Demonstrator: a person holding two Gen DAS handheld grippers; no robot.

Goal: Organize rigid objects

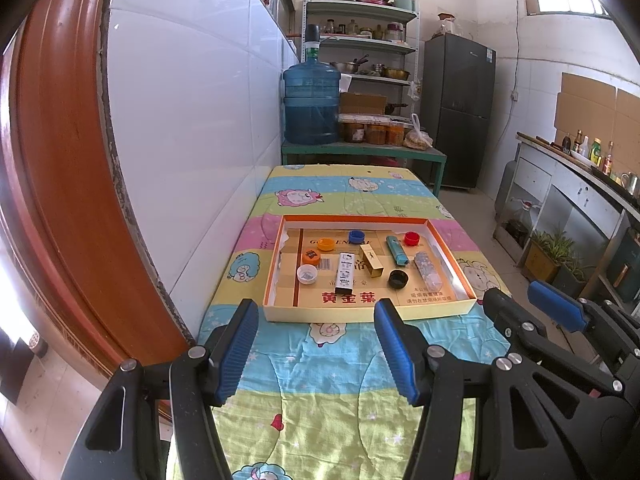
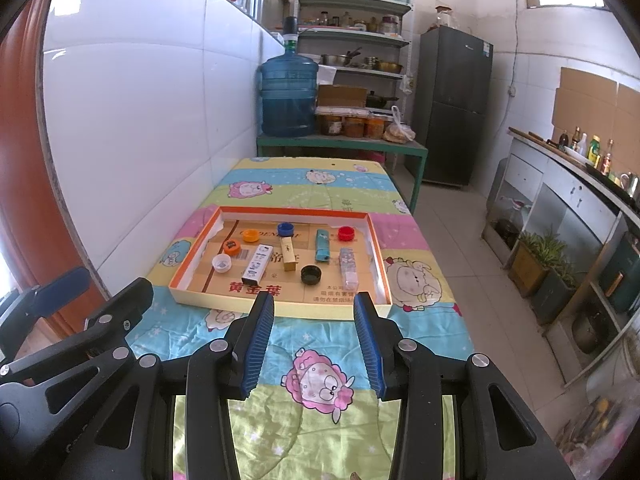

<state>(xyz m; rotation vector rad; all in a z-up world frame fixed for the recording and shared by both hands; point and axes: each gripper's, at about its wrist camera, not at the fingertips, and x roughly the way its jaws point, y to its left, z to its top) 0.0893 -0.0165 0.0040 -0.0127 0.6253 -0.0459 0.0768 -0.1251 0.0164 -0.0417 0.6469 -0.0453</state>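
A shallow cardboard tray [image 1: 360,312] [image 2: 192,298] with an orange rim lies on a table under a cartoon-print cloth. Inside are bottle caps: orange [image 1: 326,244], blue [image 1: 356,236], red [image 1: 411,238], black [image 1: 398,279], white [image 1: 307,273]. Among them lie a white box [image 1: 345,273], a gold box [image 1: 371,265], a teal lighter [image 1: 397,250] and a patterned tube [image 1: 428,272]. My left gripper [image 1: 316,312] stands open before the tray's near edge, holding nothing. My right gripper [image 2: 314,304] also stands open with nothing between its fingers, close to the same edge.
A white tiled wall [image 1: 192,120] runs along the table's left. Behind the table a green bench [image 1: 360,152] carries a blue water jug [image 1: 311,104] and jars, with shelves and a dark fridge [image 1: 460,108] beyond. A counter [image 2: 580,208] with bottles lines the right.
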